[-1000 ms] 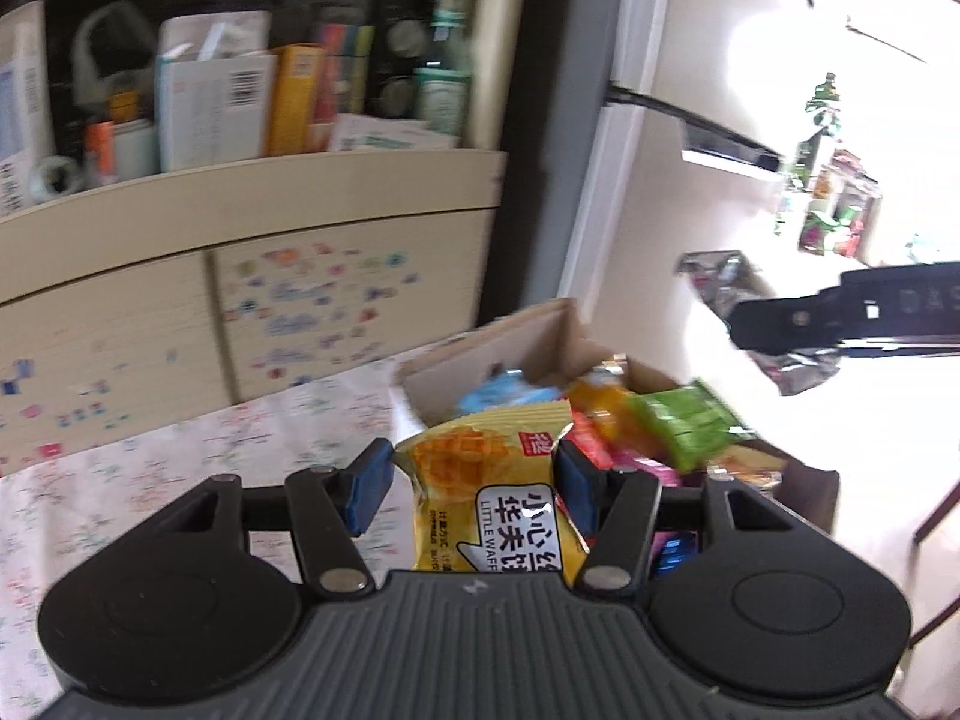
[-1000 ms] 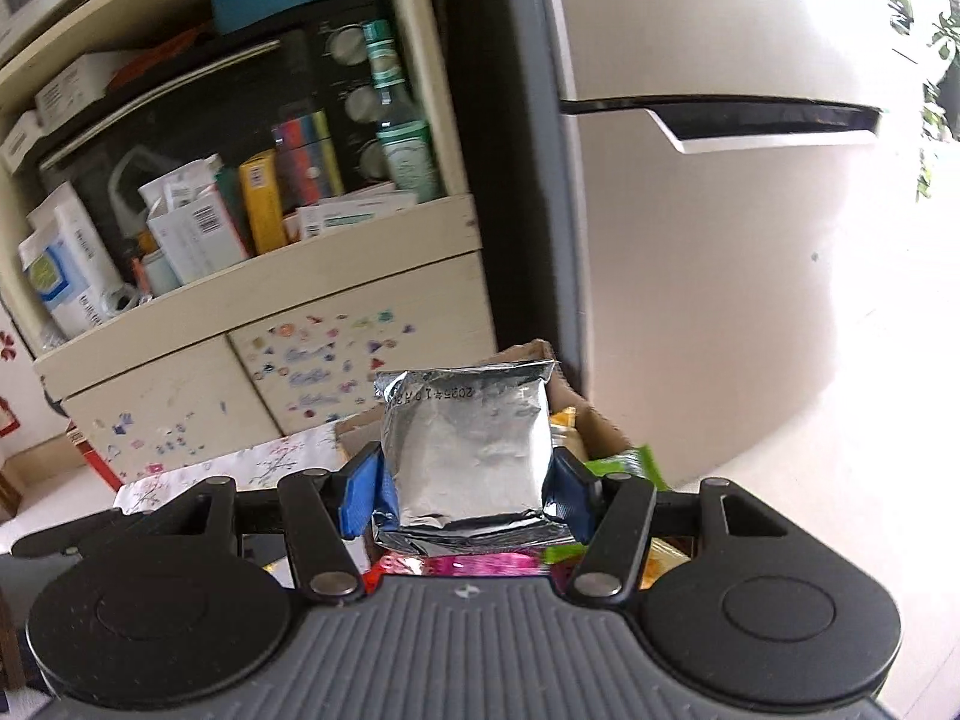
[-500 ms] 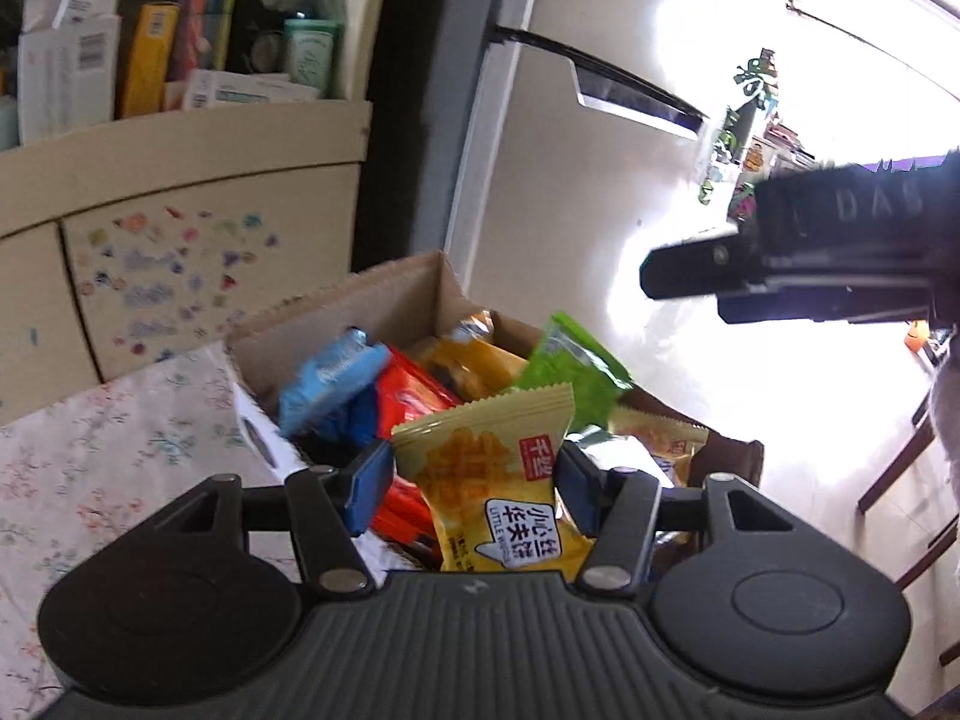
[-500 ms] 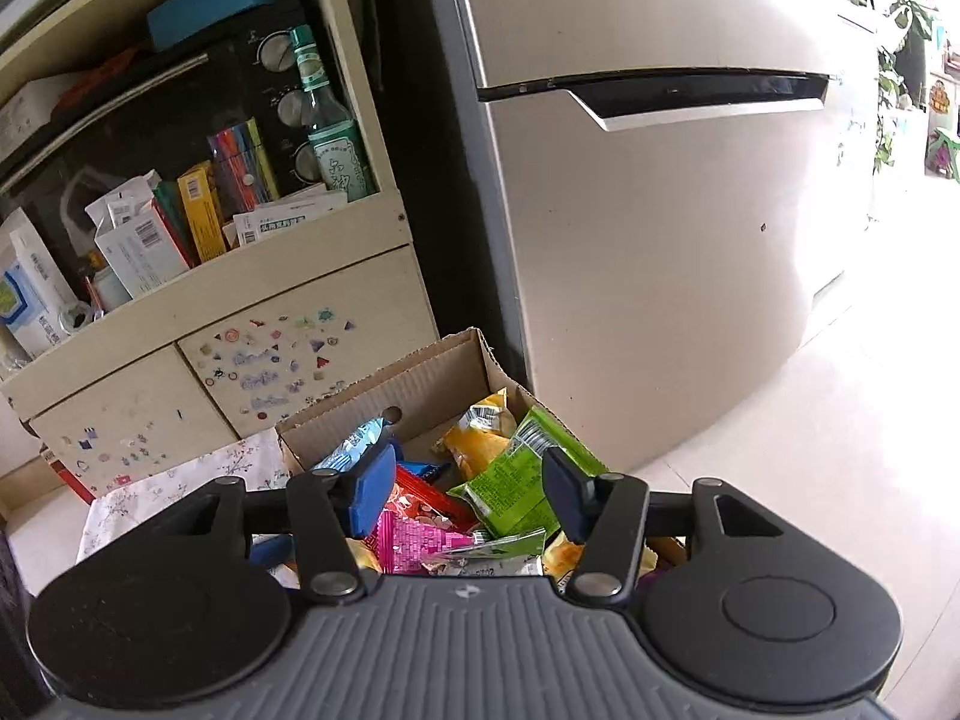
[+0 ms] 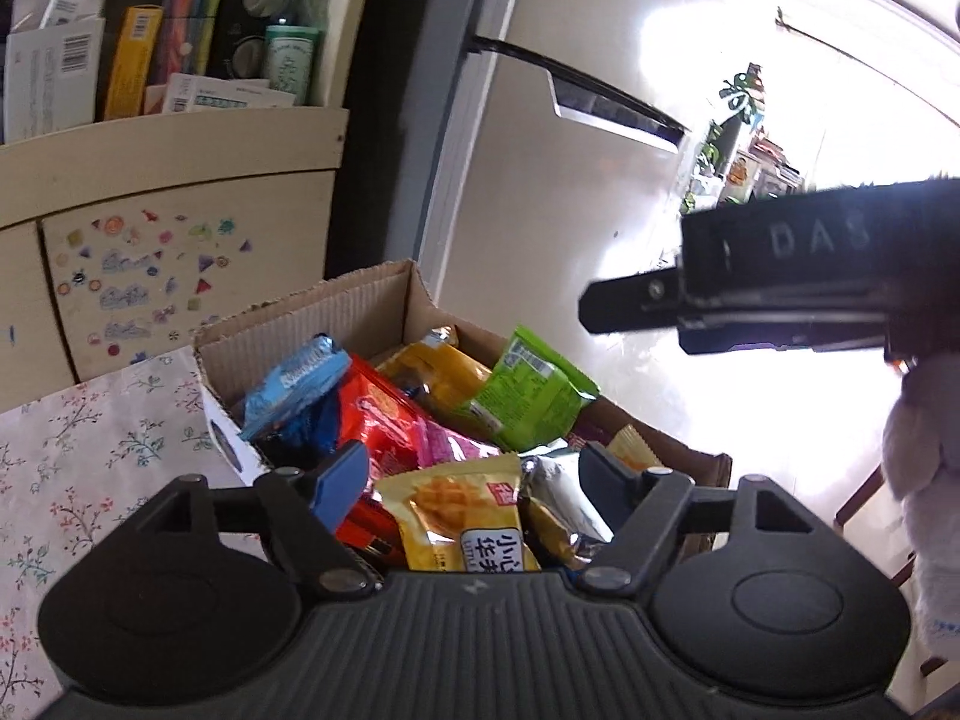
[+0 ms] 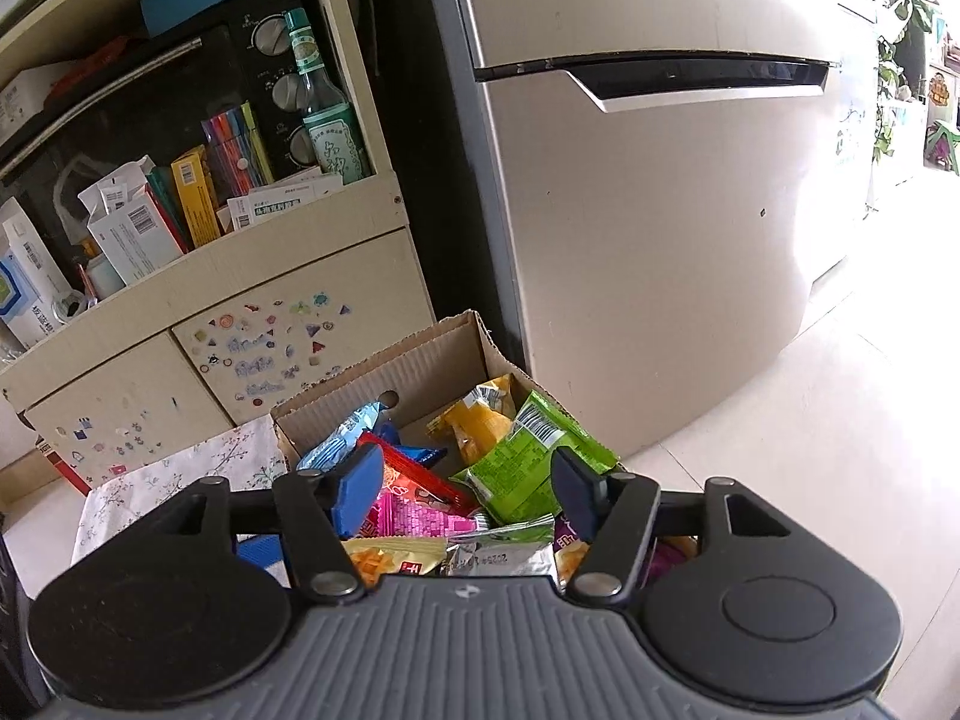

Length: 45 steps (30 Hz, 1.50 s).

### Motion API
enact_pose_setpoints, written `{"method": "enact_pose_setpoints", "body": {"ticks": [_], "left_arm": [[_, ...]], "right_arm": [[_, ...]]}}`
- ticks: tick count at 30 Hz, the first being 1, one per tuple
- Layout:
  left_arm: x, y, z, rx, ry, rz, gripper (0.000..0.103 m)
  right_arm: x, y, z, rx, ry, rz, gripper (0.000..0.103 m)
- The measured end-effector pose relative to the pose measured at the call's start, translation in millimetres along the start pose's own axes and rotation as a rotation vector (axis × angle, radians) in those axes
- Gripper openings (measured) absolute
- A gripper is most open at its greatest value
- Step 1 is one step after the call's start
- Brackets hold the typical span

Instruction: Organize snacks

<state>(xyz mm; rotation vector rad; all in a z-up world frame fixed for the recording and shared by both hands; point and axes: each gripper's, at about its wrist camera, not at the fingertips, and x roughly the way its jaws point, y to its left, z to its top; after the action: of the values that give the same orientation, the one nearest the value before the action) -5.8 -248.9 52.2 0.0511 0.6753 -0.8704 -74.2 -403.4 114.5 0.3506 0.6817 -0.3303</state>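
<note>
A cardboard box (image 5: 372, 300) (image 6: 432, 354) holds several snack packets: blue, red, pink, orange and green (image 5: 528, 387) (image 6: 528, 456). The yellow waffle packet (image 5: 465, 516) (image 6: 390, 558) lies in the box with the silver packet (image 5: 561, 498) (image 6: 504, 552) beside it. My left gripper (image 5: 471, 480) is open just above the box, its pads apart from the waffle packet. My right gripper (image 6: 462, 486) is open and empty above the box; its body shows at the right of the left wrist view (image 5: 768, 294).
The box stands on a table with a floral cloth (image 5: 90, 450) (image 6: 180, 474). Behind is a cream cabinet (image 6: 198, 300) with stickers and a shelf of boxes, a bottle and a black oven. A beige fridge (image 6: 660, 210) stands to the right, with pale floor beyond.
Both grippers have opened. The silver packet left my right gripper first, then the waffle packet left my left gripper; both now lie in the box.
</note>
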Motion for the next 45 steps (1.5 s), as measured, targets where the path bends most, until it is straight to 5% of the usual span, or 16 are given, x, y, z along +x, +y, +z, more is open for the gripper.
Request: {"method": "enact_pose_setpoints", "body": {"ticks": [4,19,38,45], "left_arm": [[-4.8,3.0,2.8,0.007,0.021,0.056,0.088],[-26.6,19.1,4.0,-0.064,0.169,0.238,0.098],[-39.6,26.0,-3.2,-0.047,0.263,0.345,0.102],[-36.0,25.1,-2.7,-0.044,0.277,0.351,0.102]], "right_arm": [[-0.4,2.5,0.4,-0.014,-0.006,-0.012,0.077],[-20.7,1.7,-14.7,0.048,-0.011,-0.103,0.1],[-24.1,3.7,-51.8,0.044,0.111,-0.293,0.103],[-20.3,14.5,-55.2,0.009,0.138,-0.297,0.103]]}}
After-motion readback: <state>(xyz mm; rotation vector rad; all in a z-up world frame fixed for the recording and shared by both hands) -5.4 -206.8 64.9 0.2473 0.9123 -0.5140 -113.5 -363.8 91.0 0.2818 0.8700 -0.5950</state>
